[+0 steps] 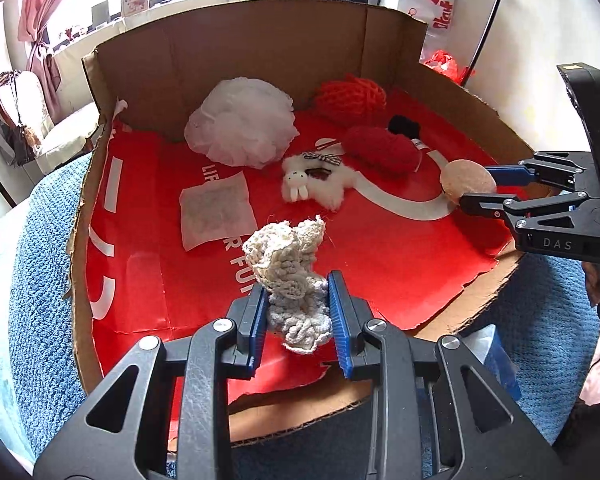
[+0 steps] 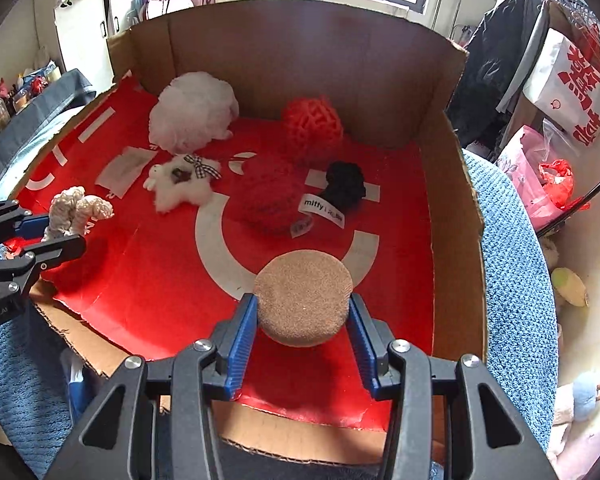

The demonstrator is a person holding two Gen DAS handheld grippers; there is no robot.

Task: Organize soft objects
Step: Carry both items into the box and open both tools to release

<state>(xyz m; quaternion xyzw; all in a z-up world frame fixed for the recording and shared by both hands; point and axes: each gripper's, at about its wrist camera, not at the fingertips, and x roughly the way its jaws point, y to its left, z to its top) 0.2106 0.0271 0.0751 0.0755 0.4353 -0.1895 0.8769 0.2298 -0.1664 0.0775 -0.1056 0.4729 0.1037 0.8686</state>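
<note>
Cream crochet, bunched into a knobbly wad [image 1: 290,276], sits pinched between the blue pads of the left gripper [image 1: 298,312], whose jaws stand narrow and pressed against it. The wad is held at its lower end, so its long axis runs up and away from the fingers, tilting a little toward the far wall of the cardboard box [image 1: 260,40]. It hangs over the near left part of the red floor, clear of the flat white sachet [image 1: 216,212] just beyond it; gripping low probably leaves the loose top free to settle first when set down.

Further along lie the white mesh puff [image 1: 240,120], the fluffy white rabbit toy [image 1: 320,184], the red yarn ball [image 2: 270,196], the orange net ball [image 2: 312,124] and a black scrunchie [image 2: 346,188], all resting apart along the back half, which suggests the front is the working space.

On the right, the right gripper [image 2: 304,312] clasps a round tan sponge puff [image 2: 304,296] by its rim, jaws moderately apart and bearing on both edges. The disc lies near flat, broad face up, with no real long axis, above the near right floor.
</note>
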